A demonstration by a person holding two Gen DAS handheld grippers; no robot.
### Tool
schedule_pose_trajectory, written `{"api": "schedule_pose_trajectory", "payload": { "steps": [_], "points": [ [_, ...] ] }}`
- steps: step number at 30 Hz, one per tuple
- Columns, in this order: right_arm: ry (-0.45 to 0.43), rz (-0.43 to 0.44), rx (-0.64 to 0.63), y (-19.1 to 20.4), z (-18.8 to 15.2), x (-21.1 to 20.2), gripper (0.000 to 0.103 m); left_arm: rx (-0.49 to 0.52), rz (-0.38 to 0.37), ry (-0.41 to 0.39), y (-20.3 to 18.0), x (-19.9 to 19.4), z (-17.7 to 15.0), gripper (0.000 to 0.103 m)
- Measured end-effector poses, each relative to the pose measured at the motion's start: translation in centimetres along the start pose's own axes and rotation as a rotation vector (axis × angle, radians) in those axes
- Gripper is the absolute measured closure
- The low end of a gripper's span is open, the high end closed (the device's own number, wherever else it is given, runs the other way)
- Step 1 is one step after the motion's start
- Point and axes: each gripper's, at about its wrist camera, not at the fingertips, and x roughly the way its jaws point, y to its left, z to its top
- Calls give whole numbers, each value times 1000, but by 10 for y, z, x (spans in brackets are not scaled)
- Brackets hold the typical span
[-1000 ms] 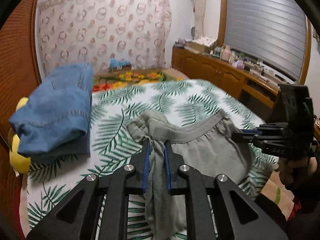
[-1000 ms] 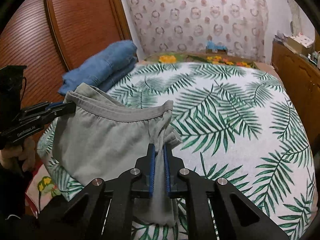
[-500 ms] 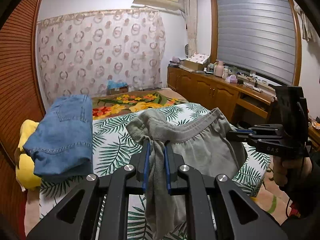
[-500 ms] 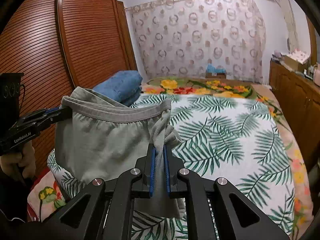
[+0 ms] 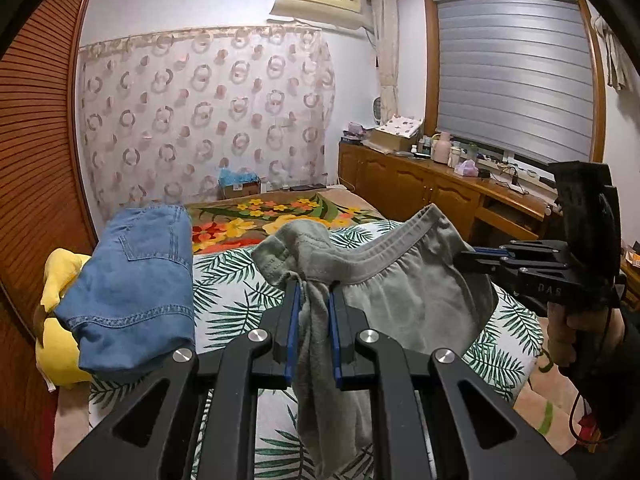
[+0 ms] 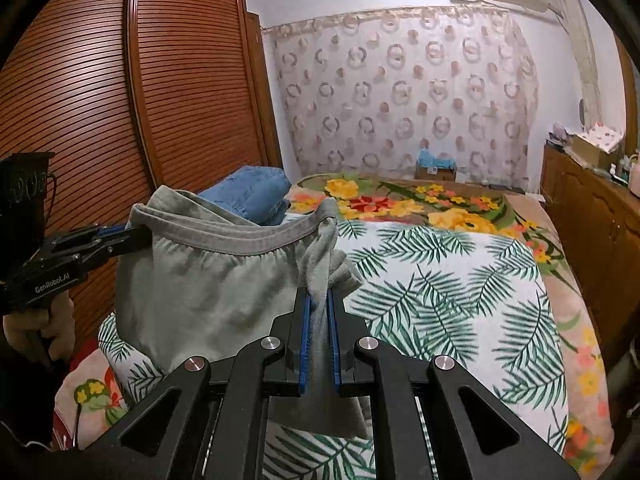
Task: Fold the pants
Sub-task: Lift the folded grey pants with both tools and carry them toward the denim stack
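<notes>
Grey-green pants [image 5: 412, 300] with an elastic waistband hang in the air above the bed, stretched between both grippers. My left gripper [image 5: 314, 292] is shut on one end of the waistband, with fabric bunched between its blue pads. My right gripper [image 6: 318, 298] is shut on the other end of the pants [image 6: 208, 280]. Each gripper shows in the other's view: the right gripper [image 5: 472, 258] at the right, the left gripper [image 6: 132, 236] at the left. The legs hang below, partly hidden by the gripper bodies.
The bed [image 6: 460, 288] has a palm-leaf sheet and a floral blanket [image 6: 400, 200] at its far end. Folded blue jeans [image 5: 136, 280] lie on the bed's left over a yellow item [image 5: 56, 344]. A wooden wardrobe [image 6: 140, 100] stands left, a low cabinet [image 5: 440, 196] right.
Both grippers have risen with the pants held between them; the waistband now hangs well above the bed and the views tilt up toward the walls.
</notes>
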Motion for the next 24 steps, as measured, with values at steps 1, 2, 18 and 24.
{"api": "schedule_pose_trajectory", "payload": {
  "steps": [1, 2, 18, 24],
  "points": [
    [-1, 1, -5, 0, 2, 2, 95, -1, 3, -2, 1, 0, 1, 89],
    [-1, 1, -10, 0, 4, 3, 95, -4, 6, -5, 4, 1, 3, 89],
    [-2, 44, -127, -9, 66, 67, 95, -49, 68, -29, 52, 20, 33, 89],
    [2, 65, -171, -9, 88, 106, 95, -69, 101, -26, 80, 30, 37, 89]
  ]
}}
